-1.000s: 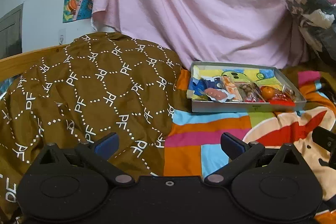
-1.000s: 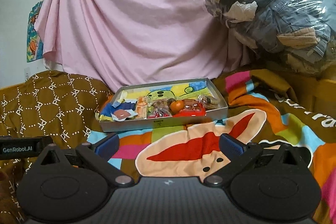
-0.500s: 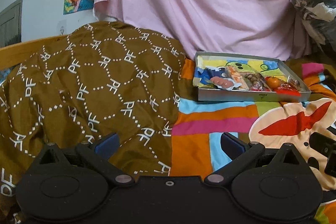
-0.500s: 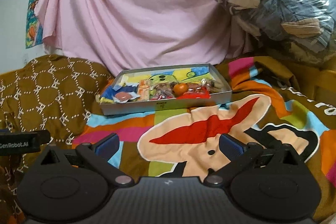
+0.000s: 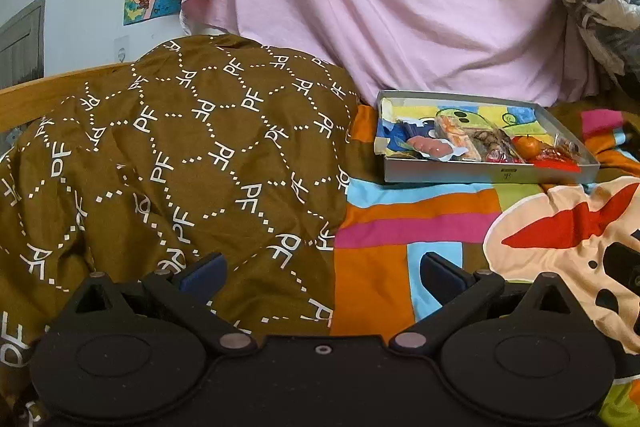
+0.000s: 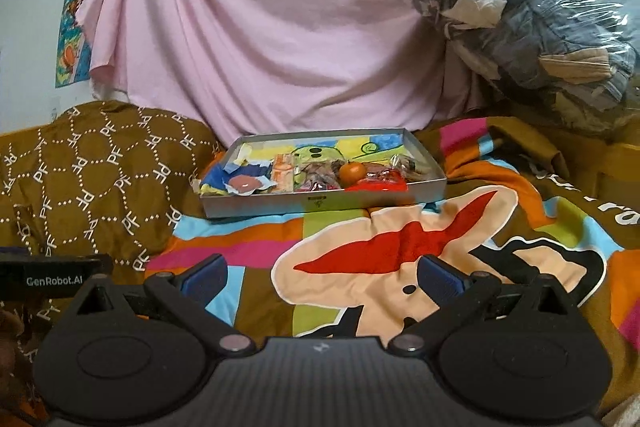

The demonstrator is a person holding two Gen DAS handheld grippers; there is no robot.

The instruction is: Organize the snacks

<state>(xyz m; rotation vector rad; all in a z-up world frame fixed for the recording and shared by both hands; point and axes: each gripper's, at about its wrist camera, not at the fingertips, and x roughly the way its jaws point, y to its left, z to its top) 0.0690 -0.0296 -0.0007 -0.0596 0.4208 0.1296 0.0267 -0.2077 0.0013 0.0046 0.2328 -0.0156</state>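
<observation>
1. Take the shallow grey tray [image 6: 324, 205] as your landmark. It sits on the patterned bedspread [image 6: 400, 247], in front of the pink sheet [image 6: 260, 27], with the brown quilt [image 5: 180, 167] to its left and the plastic-wrapped bundle of clothes [image 6: 520, 19] behind it to the right.
2. All the snacks you can see lie inside that tray, along its near wall: a pink packet [image 6: 244, 183] towards the left end, an orange-and-white wrapper [image 6: 282, 171] beside it, a small orange fruit [image 6: 352, 171] near the middle, and a red packet [image 6: 380, 183] just right of the fruit. They overlap loosely; no snack shows on the bedspread outside the tray.
3. Your left gripper [image 5: 320, 271] has its fingers spread apart with nothing between them, and it hangs well short of the tray, to its left and nearer you.
4. Your right gripper [image 6: 320, 273] is likewise spread and holds nothing, well short of the tray's near wall and roughly facing it.
5. Judging the step: this fits either an approach to sort the loose pile, or the tray as already filled. The pictures do not settle which.
6. If you do reach in, the packets are soft and crowded, so you would need to come in low over the near wall and pinch one wrapper edge only.
</observation>
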